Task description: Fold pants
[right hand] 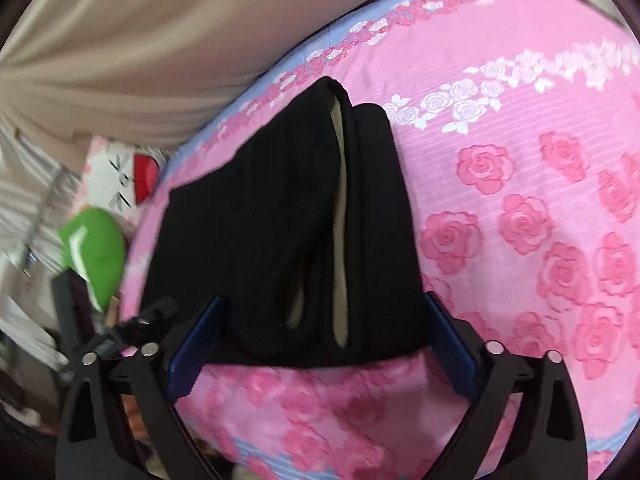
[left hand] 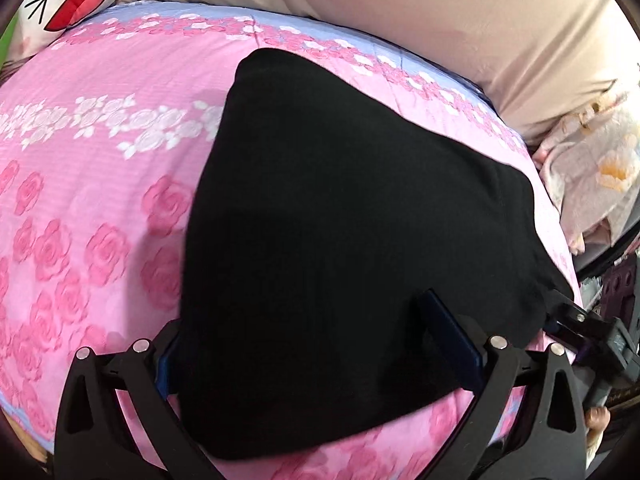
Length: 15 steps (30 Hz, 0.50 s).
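Observation:
The black pants (left hand: 340, 220) lie folded into a compact stack on the pink rose-print bedspread (left hand: 100, 200). My left gripper (left hand: 304, 336) is open with its blue-padded fingers astride the stack's near edge. In the right wrist view the pants (right hand: 280, 220) show stacked layers with a beige lining strip (right hand: 340, 208) between them. My right gripper (right hand: 324, 336) is open, its fingers on either side of the stack's near end. The right gripper also shows at the stack's right edge in the left wrist view (left hand: 576, 320).
A beige curtain (left hand: 440, 12) hangs behind the bed. A white cartoon-face cushion (left hand: 68, 4) lies at the bed's far corner, a green cushion (right hand: 96, 252) beside it. A floral quilt (left hand: 600, 176) lies off the bed's far side.

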Each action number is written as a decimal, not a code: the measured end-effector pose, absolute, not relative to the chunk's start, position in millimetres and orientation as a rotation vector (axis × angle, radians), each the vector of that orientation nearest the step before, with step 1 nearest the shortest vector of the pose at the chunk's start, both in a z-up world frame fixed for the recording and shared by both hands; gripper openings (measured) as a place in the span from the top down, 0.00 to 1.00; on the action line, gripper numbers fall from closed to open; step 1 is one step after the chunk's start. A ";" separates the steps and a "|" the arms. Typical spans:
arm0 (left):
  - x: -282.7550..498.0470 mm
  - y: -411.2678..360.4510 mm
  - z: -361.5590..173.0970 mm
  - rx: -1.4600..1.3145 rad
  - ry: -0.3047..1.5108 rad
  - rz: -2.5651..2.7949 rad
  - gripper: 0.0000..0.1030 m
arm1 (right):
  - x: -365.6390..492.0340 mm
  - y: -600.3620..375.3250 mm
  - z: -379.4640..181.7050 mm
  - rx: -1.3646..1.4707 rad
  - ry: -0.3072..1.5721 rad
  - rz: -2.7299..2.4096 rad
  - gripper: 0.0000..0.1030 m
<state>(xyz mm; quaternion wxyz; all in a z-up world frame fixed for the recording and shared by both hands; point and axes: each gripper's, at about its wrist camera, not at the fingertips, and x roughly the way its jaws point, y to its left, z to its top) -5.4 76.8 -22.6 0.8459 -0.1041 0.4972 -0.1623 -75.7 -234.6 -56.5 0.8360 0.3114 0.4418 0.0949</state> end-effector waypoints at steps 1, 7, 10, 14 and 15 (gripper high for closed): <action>-3.8 75.9 -23.1 -0.227 1.044 -0.329 0.05 | -72.8 -236.0 -57.6 0.681 0.933 0.208 0.06; 0.8 74.8 -18.3 -0.214 1.013 -0.297 0.33 | -59.9 -223.3 -56.3 0.571 0.900 0.161 0.50; -7.8 76.3 -5.1 -0.176 0.989 -0.295 0.64 | -63.8 -221.2 -48.4 0.585 0.878 0.189 0.62; -24.2 72.8 10.6 -0.126 0.986 -0.314 0.67 | -78.6 -215.7 -28.6 0.565 0.849 0.218 0.63; -30.5 73.7 14.0 -0.124 0.995 -0.334 0.67 | -88.1 -221.1 -23.7 0.573 0.849 0.232 0.63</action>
